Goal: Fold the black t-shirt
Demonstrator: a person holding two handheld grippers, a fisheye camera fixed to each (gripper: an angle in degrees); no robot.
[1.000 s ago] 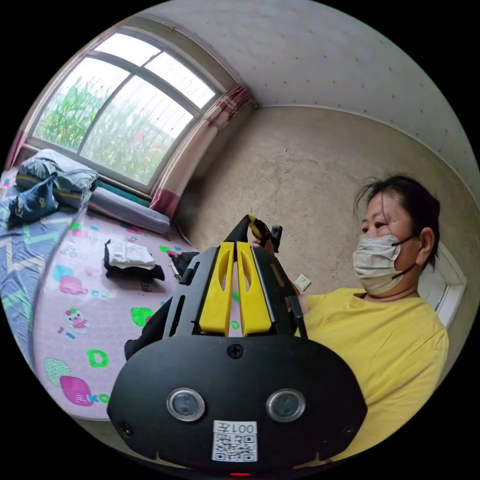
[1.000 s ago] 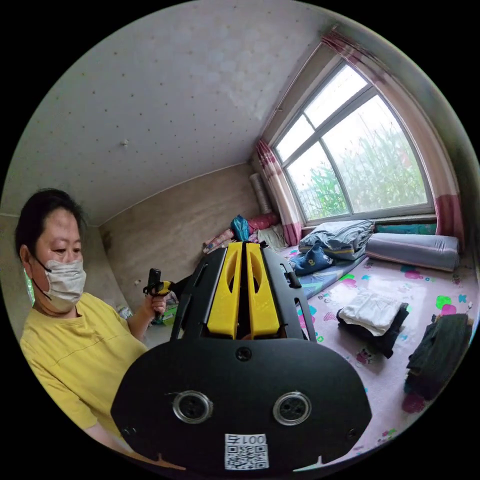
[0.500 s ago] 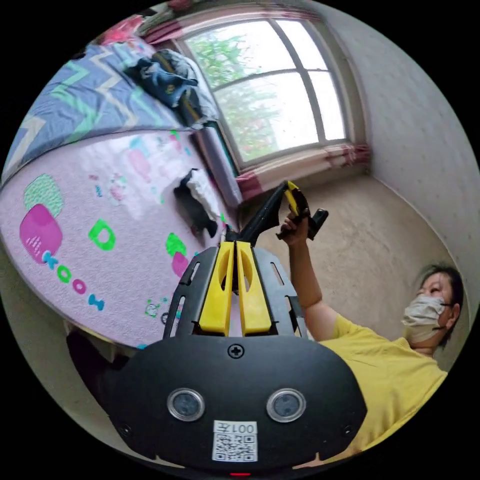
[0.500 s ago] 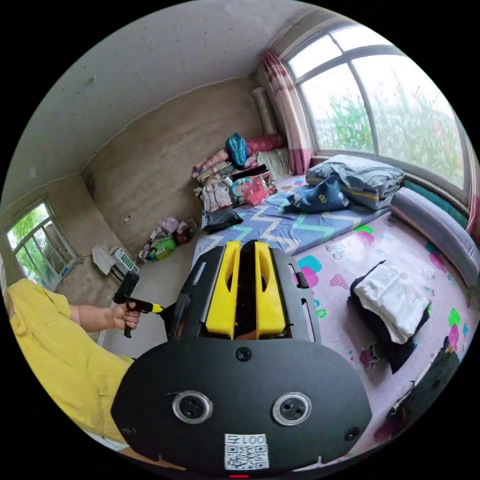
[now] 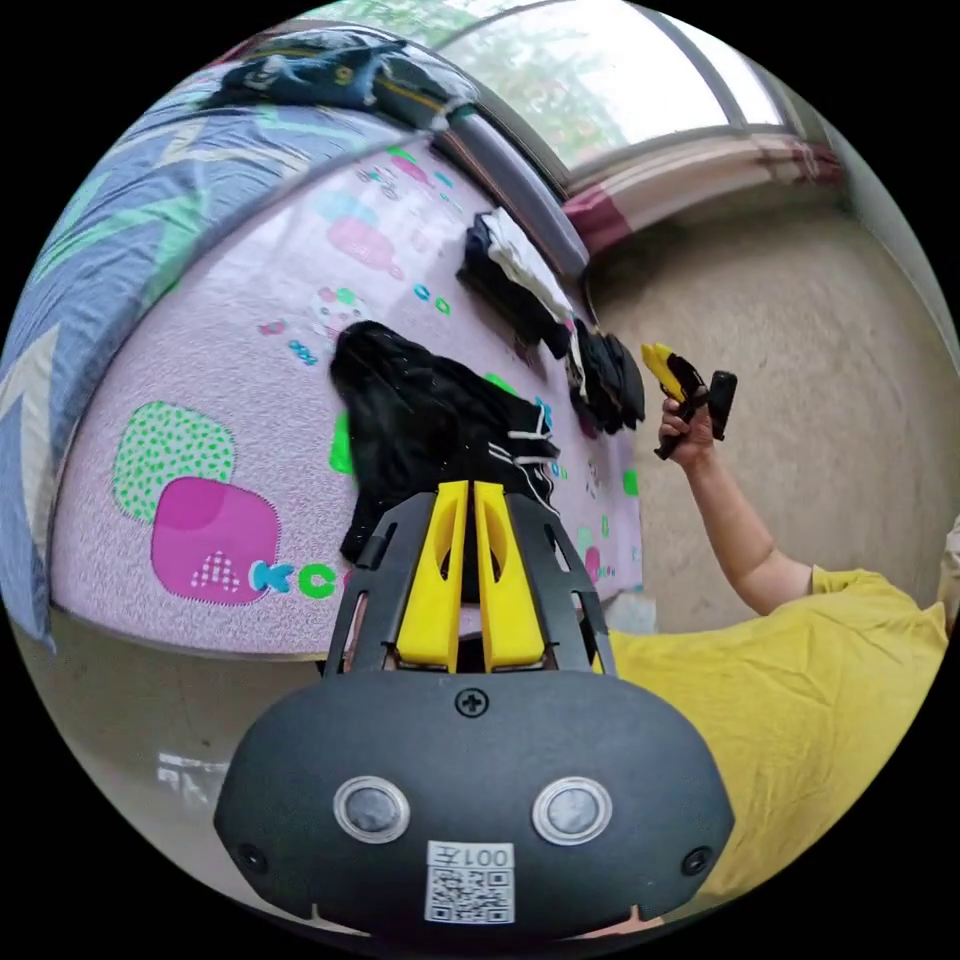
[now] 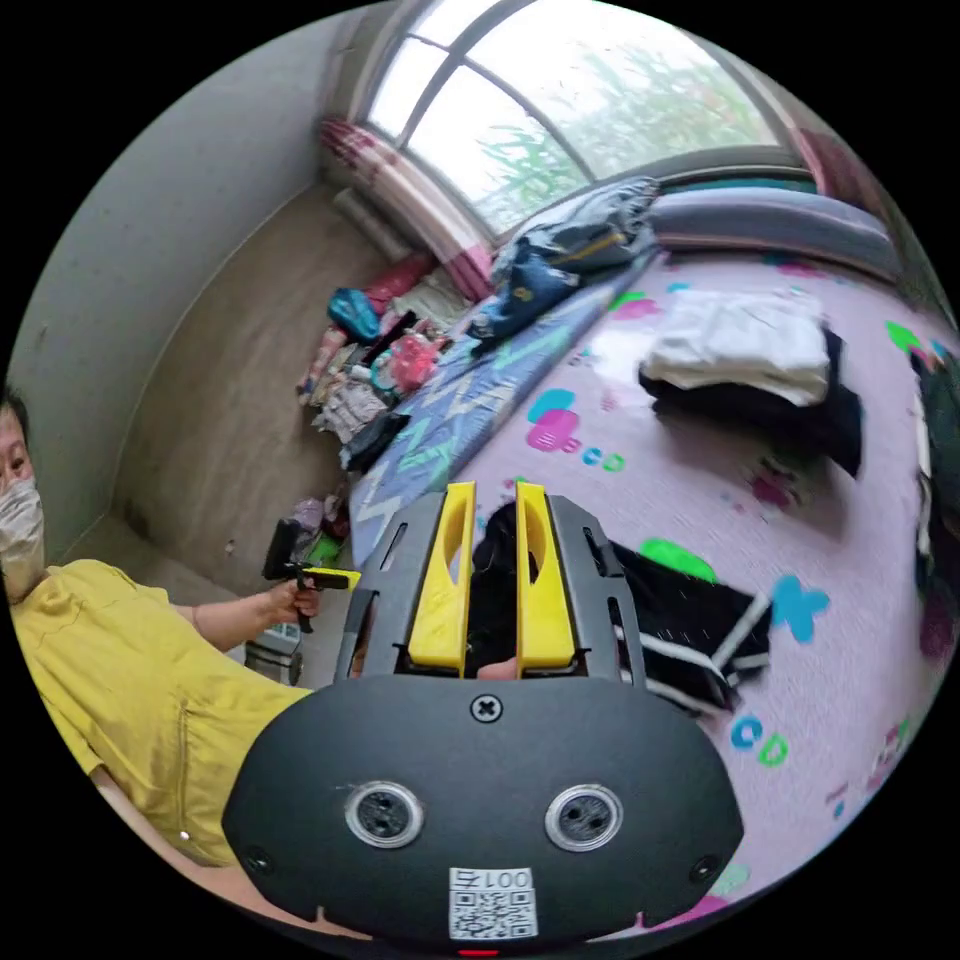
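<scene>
the black t-shirt with white stripes (image 5: 430, 420), a second ago off the pink patterned play mat (image 5: 200, 400), now lies spread and rumpled on it, beside the folded stack of black and white clothes (image 6: 750, 370). the left tool (image 5: 460, 500) has its yellow jaws nearly together on nothing; the right tool (image 6: 492, 500) stands slightly apart, also empty. the shirt seems laid down, so folding can begin
</scene>
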